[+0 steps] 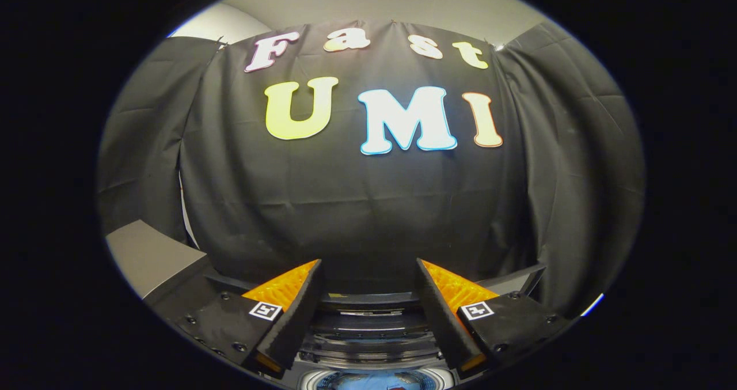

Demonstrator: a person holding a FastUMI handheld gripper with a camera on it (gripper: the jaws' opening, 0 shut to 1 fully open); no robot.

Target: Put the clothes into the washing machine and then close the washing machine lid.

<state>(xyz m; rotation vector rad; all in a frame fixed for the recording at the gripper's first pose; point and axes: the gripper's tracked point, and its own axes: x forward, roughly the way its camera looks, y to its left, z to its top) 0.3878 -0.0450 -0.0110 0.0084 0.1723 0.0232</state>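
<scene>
Overhead, gripper [368, 269] open above washing machine [368, 326].

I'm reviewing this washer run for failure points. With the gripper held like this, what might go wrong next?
The gripper is open and holds nothing. Blue fabric lies in the washing machine drum, between and below the fingers. It is barely in view, so the fingers might snag it. The raised lid sits between the fingers, so closing may bump it.

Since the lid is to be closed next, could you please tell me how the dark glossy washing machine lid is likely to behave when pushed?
The dark glossy washing machine lid, seen between the open tool fingers, looks like a rigid panel, so it should swing rather than flex. Its shiny surface may prove slippery. Blue cloth lies below it.
</scene>
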